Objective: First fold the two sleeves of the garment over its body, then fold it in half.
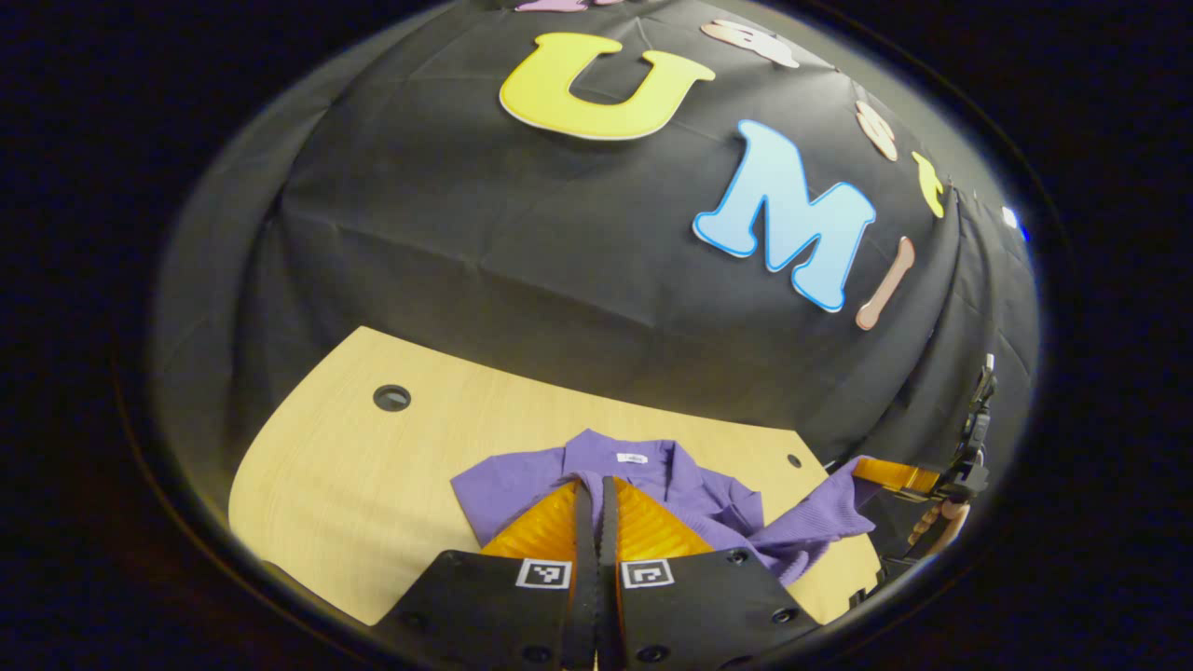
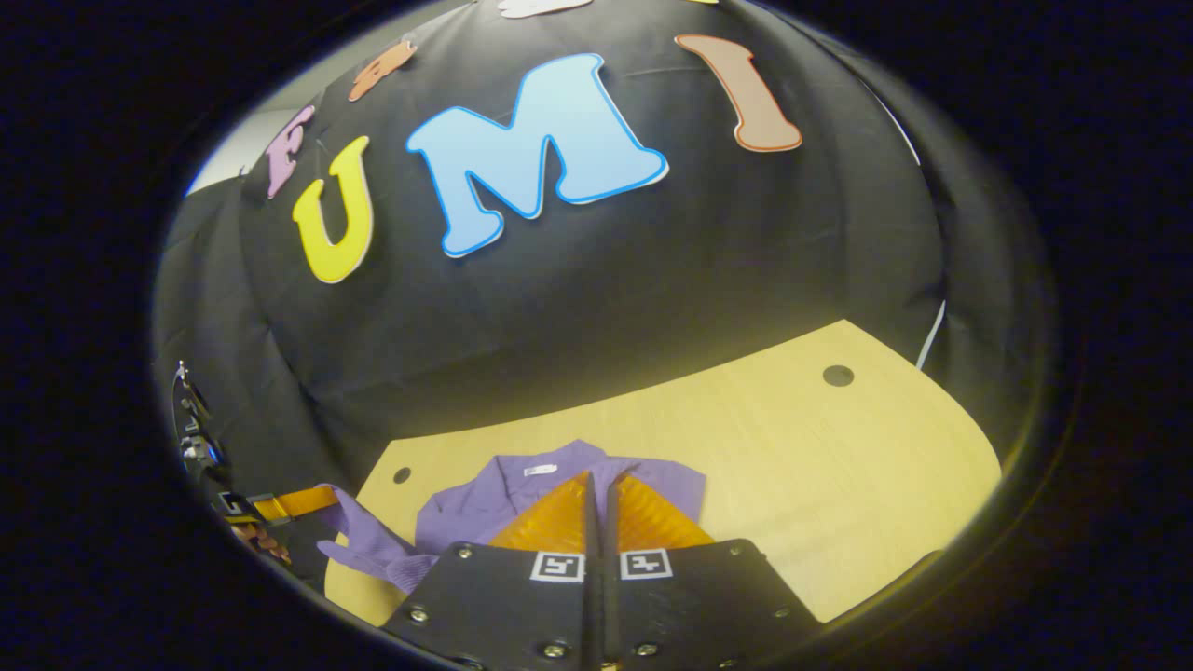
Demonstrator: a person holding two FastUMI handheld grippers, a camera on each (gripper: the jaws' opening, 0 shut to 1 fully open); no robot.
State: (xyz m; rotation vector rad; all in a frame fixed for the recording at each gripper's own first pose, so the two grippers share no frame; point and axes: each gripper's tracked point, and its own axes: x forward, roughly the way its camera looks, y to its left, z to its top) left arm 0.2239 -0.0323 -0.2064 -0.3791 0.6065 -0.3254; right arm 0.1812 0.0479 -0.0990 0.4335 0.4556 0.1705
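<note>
A purple collared garment (image 1: 652, 471) (image 2: 522, 494) lies on the wooden table (image 1: 373, 475) (image 2: 839, 466), with its collar and white label at the far side. My left gripper (image 1: 596, 480) has its orange fingers pressed together over the garment. The right gripper view shows that left gripper (image 2: 328, 497) at the left, with a lifted strip of purple fabric running from its tip. My right gripper (image 2: 596, 475) is shut the same way, and the left gripper view shows this right gripper (image 1: 862, 466) holding up a purple flap. I cannot tell which part of the garment each one grips.
The table has a large cable hole (image 1: 391, 398) (image 2: 837, 376) and a small hole (image 1: 793, 460) (image 2: 402, 474) near its far edge. Black cloth walls stand close behind the table. A hand (image 1: 941, 522) holds the far gripper beyond the table's side edge.
</note>
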